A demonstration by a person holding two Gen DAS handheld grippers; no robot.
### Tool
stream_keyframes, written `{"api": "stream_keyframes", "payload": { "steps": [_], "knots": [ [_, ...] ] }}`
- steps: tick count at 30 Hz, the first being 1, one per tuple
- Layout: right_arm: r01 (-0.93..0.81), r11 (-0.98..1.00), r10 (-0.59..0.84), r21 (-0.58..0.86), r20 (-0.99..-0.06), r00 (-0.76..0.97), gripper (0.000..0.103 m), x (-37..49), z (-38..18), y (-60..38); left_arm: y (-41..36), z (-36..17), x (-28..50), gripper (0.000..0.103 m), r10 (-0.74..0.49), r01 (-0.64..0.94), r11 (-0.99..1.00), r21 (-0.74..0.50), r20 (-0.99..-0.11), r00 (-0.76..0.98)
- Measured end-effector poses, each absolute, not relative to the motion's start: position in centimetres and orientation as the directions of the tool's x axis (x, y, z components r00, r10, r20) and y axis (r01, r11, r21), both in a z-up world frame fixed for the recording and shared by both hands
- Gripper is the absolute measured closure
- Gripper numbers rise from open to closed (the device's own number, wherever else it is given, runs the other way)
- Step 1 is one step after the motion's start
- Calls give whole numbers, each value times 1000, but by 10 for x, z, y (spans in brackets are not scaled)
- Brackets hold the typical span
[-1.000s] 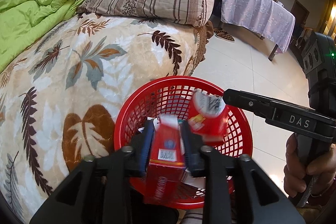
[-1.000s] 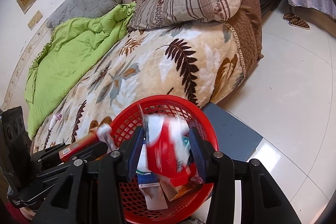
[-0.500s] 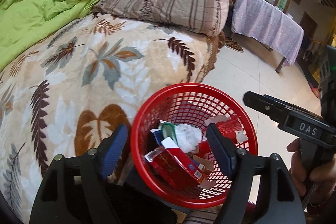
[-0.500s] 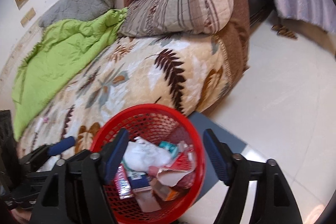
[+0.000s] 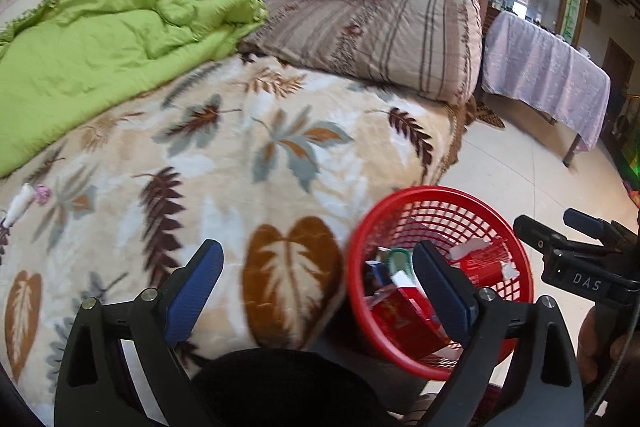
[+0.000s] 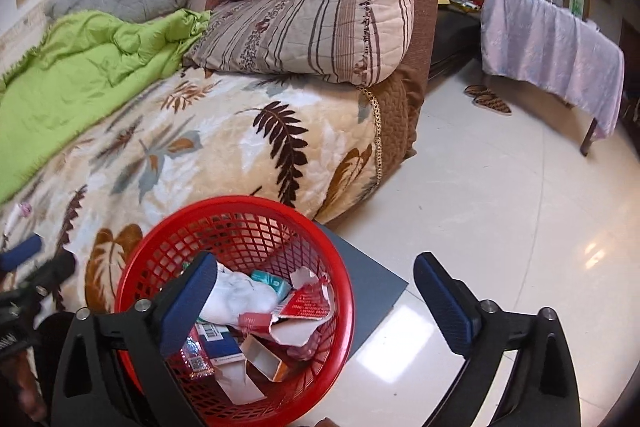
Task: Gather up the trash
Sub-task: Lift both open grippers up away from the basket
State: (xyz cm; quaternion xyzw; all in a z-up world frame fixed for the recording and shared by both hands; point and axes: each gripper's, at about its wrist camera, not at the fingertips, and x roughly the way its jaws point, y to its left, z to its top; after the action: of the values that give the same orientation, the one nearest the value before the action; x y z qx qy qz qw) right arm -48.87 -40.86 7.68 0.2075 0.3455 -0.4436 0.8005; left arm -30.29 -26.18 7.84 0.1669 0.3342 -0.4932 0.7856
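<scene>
Far left on the bed [image 5: 280,163]: rumpled green quilt [image 5: 100,39], then a small white-and-pink scrap [image 5: 28,201] lying alone on bare leaf-print blanket, well apart from everything else. Left hand-held gripper [image 5: 316,287] released, jaws just spread wide, nothing between the pads, over the blanket's near edge. Just right of that edge, red basket [image 6: 240,223] on the floor, touching the bedside, holding torn red wrappers [image 6: 308,303], a white wad [image 6: 236,295] and small cartons. Right hand-held gripper [image 6: 316,303] likewise released, jaws just opened, empty, one finger over the basket, the other over a grey mat [image 6: 372,287]. Further right, broad open tile floor [image 6: 500,207] up to a cloth-draped tabletop [image 6: 552,47] and slippers [image 6: 488,99].
</scene>
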Motion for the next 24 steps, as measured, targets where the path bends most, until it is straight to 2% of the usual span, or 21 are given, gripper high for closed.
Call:
{"api": "stream_keyframes", "payload": {
  "steps": [14, 24],
  "knots": [
    [873, 486, -606, -46, -737, 299, 1, -468, 81, -358, -200, 89, -297, 4, -702, 876, 483, -3, -600, 385],
    [858, 500, -646, -117, -710, 279, 1, -452, 91, -321, -177, 91, -287, 3, -703, 858, 514, -8, -576, 416]
  ]
}}
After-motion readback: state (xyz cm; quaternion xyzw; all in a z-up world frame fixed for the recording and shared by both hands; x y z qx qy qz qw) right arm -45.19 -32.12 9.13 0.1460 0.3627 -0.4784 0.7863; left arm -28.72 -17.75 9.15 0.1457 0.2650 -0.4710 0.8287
